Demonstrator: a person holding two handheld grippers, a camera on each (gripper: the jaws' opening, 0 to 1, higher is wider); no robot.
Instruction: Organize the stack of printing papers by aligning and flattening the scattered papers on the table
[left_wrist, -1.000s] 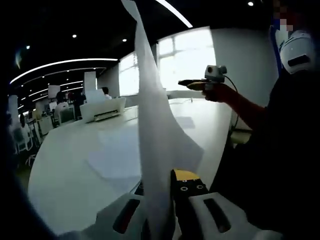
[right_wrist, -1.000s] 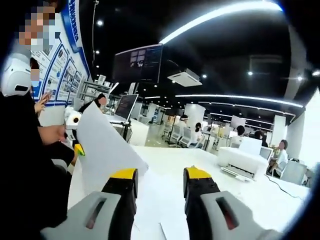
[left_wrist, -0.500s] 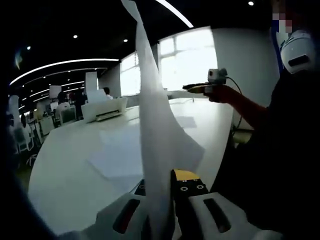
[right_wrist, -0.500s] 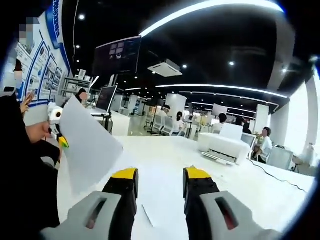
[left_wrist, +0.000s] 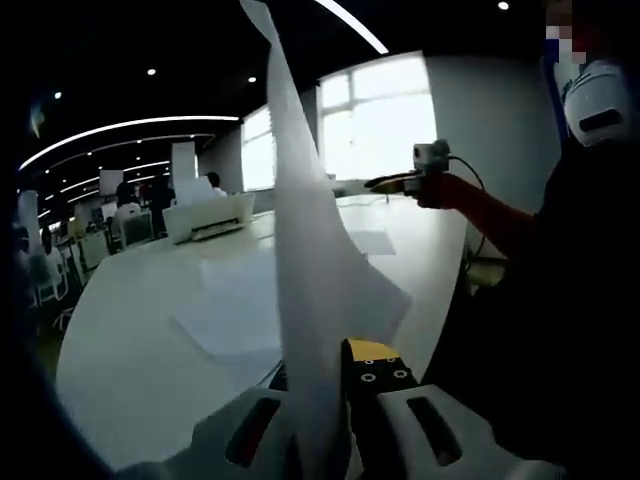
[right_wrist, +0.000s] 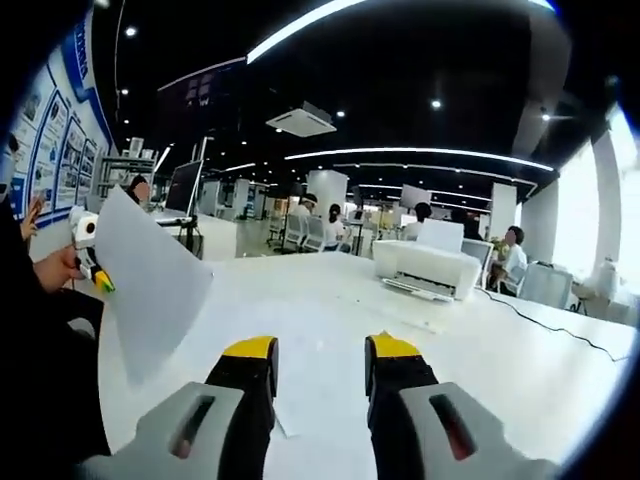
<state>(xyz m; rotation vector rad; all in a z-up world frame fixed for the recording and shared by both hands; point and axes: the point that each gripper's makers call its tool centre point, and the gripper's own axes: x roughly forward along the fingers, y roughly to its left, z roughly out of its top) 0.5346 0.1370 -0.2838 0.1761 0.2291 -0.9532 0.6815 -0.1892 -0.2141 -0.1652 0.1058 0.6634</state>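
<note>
Paper sheet (left_wrist: 305, 260) stands upright, pinched in the left claw (left_wrist: 335, 385); right claw (right_wrist: 318, 362) gapes empty over the counter (right_wrist: 480, 340).

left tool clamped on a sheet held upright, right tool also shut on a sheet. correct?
Not quite. The left tool is shut on the upright sheet, as the left gripper view shows. But the right tool is open and holds nothing: the right gripper view shows its jaws apart over the white table.
</note>
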